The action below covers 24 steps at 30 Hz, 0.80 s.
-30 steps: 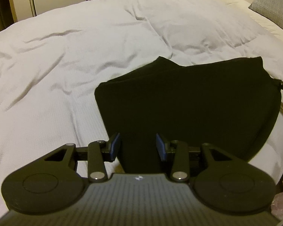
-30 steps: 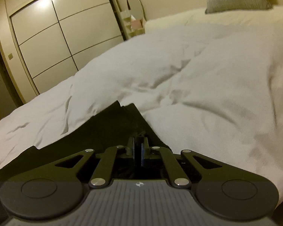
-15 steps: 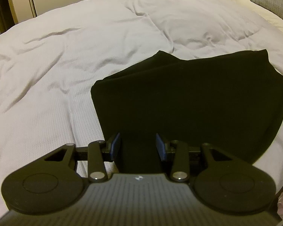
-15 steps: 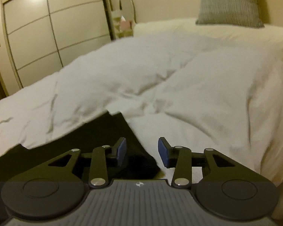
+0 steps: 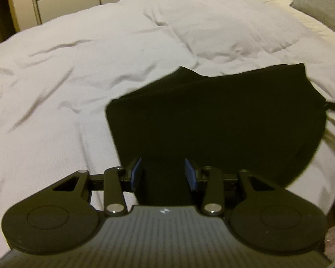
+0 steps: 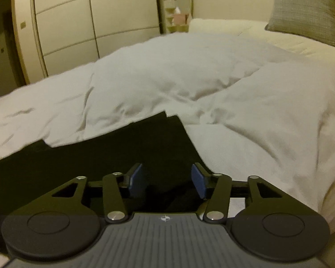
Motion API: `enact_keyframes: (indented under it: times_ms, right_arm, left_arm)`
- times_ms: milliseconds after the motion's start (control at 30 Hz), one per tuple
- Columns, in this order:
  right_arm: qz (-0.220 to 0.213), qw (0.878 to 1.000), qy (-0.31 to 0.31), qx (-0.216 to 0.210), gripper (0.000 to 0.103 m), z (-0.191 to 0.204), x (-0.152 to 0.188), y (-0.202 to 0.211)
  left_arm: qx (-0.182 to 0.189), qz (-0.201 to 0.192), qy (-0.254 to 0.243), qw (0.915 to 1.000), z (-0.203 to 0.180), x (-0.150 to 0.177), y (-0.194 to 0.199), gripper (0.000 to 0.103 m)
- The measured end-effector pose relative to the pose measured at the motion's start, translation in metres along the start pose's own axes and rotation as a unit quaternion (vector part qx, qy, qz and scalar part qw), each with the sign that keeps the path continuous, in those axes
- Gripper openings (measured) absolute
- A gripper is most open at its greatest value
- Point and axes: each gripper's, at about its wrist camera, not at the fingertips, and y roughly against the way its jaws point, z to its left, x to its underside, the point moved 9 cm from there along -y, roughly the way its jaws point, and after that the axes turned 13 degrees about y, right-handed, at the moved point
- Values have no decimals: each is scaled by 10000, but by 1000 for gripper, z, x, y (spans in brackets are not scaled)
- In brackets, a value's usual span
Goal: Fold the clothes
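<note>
A folded black garment (image 5: 216,120) lies flat on the white duvet (image 5: 82,71) of the bed, close to the near edge, towards the bed's near right corner. It holds nothing and nothing lies on it.

The left hand-held gripper (image 5: 164,174) is spread wide, its blue-padded fingers (image 5: 136,173) clear of each other, with only dark cloth showing in the gap. It sits over the garment's near edge, low above it; whether the pads touch the fabric cannot be told. It grips nothing.

The right hand-held gripper (image 6: 167,179) is likewise parted wide, blue pads (image 6: 198,179) well apart, and grips nothing. It hangs over the garment (image 6: 114,154) at its right side, where a rumpled bit of black cloth sits between and below the fingers; contact cannot be judged.

In the left wrist view the garment's long axis runs across the picture, left to right along the near edge of the bed, with a peaked fold on its far edge pointing towards the head of the bed. Its left end is a straight folded edge; its right end curves round.

Beyond the duvet stand a pale wardrobe (image 6: 89,22) and a grey pillow (image 6: 303,11) at the head of the bed.
</note>
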Motion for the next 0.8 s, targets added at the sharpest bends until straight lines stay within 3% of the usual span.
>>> enact_keyframes:
  times_ms: [67,233,333,433,533,667,733,800]
  right_arm:
    - [344,9994,-65,37,68,-2,12,-8]
    - [145,9998,-41,-109,68,10,19,25]
    - [-80,9981,355,-504,68,44,28,54]
    - [-162,9879,1120,-1057,68,105,45,75]
    - [-310,9644,2132,-1533,68,174,63,93]
    - [-745,9226,3395,-1673,69,250,73,109]
    - [-976,9049,3810,-1628,81,274,72,111]
    - [-1160,8877,4175,-1558,84,294,74,112]
  left_arm:
    - [-81,120,12,9999,6,10,-3,36]
    - [113,105,572,9982,30,30,22,36]
    - [61,63,750,9971,41,44,39,36]
    - [50,80,894,9959,49,56,51,36]
    - [59,166,1002,9948,55,64,57,36]
    - [100,228,1109,9935,63,73,62,36]
    - [107,253,1158,9929,68,76,64,37]
    - [95,263,1195,9924,74,80,65,37]
